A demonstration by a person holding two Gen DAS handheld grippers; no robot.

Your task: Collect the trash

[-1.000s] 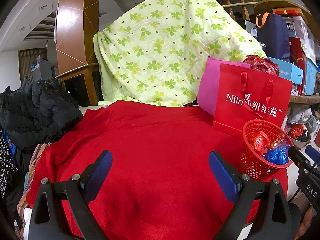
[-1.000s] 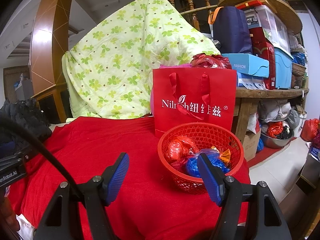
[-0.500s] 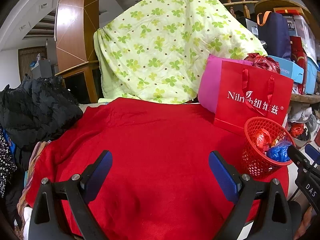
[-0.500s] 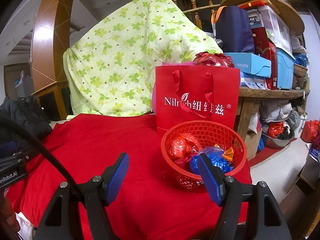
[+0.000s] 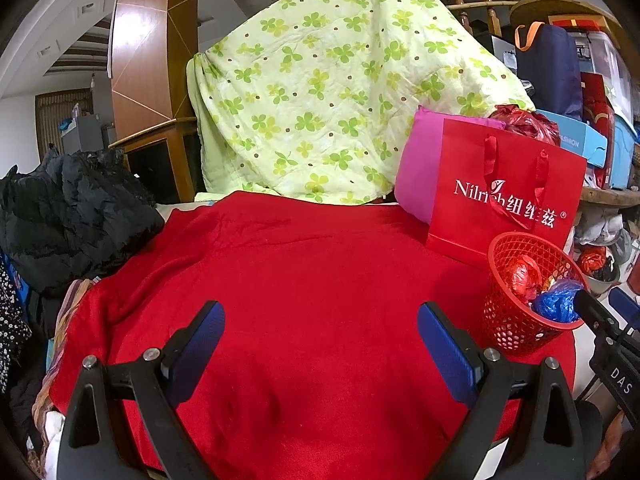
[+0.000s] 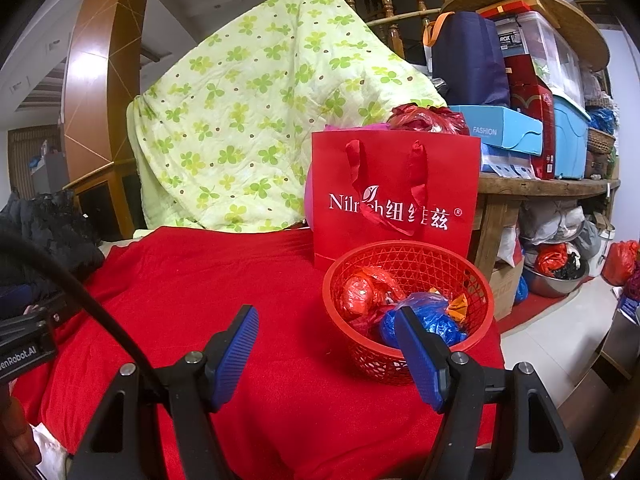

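Trash (image 6: 416,316) sits in the basket (image 6: 480,292) at 3 o'clock; red cloth (image 5: 312,280) bare; both grippers (image 5: 320,332) (image 6: 326,344) released, empty. Collection appears complete.

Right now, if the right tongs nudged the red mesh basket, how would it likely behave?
The red mesh basket looks like thin perforated plastic holding only crumpled wrappers, so probably light. On the soft red blanket it would likely drag or tip rather than slide. Its rim may flex if pinched.
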